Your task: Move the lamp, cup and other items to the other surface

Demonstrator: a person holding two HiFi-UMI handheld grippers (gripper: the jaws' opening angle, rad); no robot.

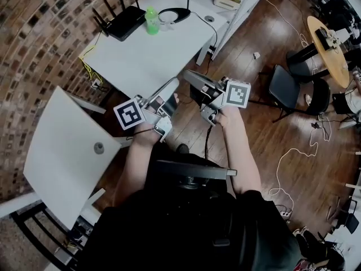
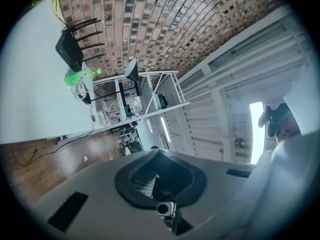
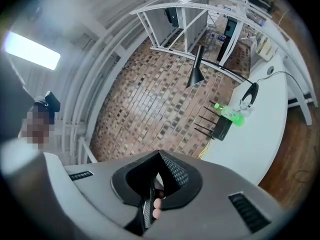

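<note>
Both tongs are pressed together with nothing in them. The left tongs (image 1: 174, 83) and right tongs (image 1: 189, 75) are held out level over the floor, between two white counters. The lamp (image 1: 175, 14), the clear cup (image 1: 167, 20), a green bottle (image 1: 152, 21) and a black router (image 1: 124, 21) are grouped at the back of the far counter (image 1: 152, 55). The near counter (image 1: 62, 145) is well apart from them. This could be the group waiting to be carried over, or already set down after the carry. The lamp looks the awkward one, with its tall thin stem, flat oval base and a cord trailing off the edge.
</note>
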